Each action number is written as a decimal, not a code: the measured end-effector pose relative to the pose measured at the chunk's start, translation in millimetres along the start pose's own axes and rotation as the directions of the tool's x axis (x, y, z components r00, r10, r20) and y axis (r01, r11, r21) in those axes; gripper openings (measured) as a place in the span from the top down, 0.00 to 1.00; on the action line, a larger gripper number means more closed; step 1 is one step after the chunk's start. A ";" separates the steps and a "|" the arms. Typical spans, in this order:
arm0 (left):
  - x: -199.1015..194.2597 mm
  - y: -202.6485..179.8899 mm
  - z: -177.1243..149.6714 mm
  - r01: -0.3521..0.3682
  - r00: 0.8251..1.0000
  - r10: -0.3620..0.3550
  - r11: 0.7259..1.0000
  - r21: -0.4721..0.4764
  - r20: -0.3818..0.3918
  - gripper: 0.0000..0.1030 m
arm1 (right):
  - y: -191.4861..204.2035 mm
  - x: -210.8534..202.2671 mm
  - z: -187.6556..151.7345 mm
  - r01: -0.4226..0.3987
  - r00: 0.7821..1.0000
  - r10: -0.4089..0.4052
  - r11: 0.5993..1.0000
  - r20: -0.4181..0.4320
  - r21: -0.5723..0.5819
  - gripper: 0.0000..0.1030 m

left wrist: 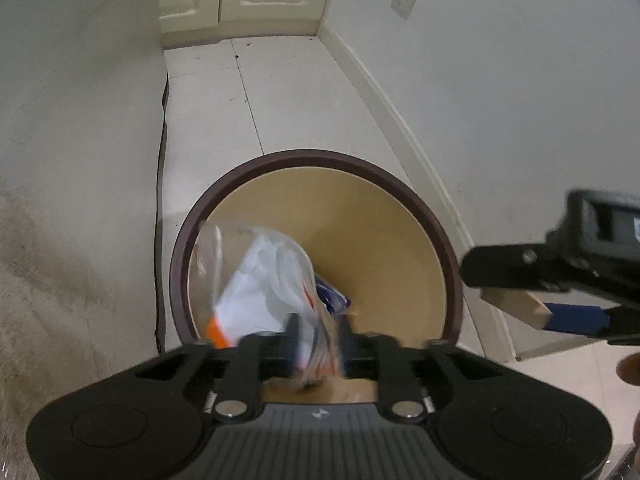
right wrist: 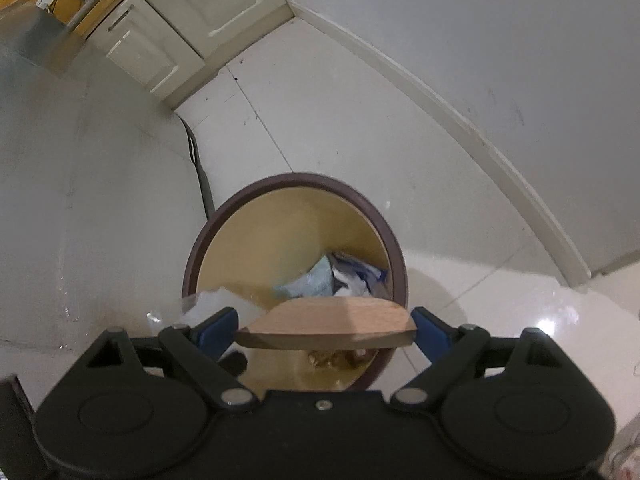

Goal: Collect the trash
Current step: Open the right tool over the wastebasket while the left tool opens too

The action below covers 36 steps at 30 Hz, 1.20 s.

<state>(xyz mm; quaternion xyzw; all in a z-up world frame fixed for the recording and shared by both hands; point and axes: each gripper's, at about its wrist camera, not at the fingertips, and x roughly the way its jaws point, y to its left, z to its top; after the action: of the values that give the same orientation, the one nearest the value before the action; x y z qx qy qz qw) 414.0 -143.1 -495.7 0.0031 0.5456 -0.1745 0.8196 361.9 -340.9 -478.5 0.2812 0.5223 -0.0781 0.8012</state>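
A round trash bin (left wrist: pixel 451 248) with a dark brown rim and tan inside stands on the floor below both grippers; it also shows in the right wrist view (right wrist: pixel 396 256). My left gripper (left wrist: pixel 318 344) is shut on a clear plastic bag (left wrist: pixel 264 276) with white and orange contents, held over the bin's mouth. My right gripper (right wrist: pixel 324 328) is shut on a flat wooden piece (right wrist: pixel 328 326), held over the bin's near rim. The right gripper (left wrist: pixel 560 300) also shows at the right of the left wrist view. Blue and white wrappers (right wrist: pixel 340 278) lie at the bin's bottom.
The bin stands on a white tiled floor (left wrist: pixel 288 96) between a wall on the right with a baseboard (left wrist: pixel 404 128) and a pale surface on the left. Cream cabinets (right wrist: pixel 168 36) stand at the far end. A dark cable (left wrist: pixel 162 184) runs along the left side.
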 end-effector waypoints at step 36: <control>13.8 21.9 -15.1 -0.155 0.974 0.143 0.986 -0.056 -0.176 0.00 | 27.4 57.4 14.2 -0.028 0.996 0.000 0.949 -0.089 -0.314 0.00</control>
<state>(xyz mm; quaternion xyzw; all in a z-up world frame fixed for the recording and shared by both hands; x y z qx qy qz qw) 411.6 -123.5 -518.2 0.0304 0.6182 -0.0926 0.7800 410.1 -316.0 -514.7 0.1567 0.5607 0.0245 0.8127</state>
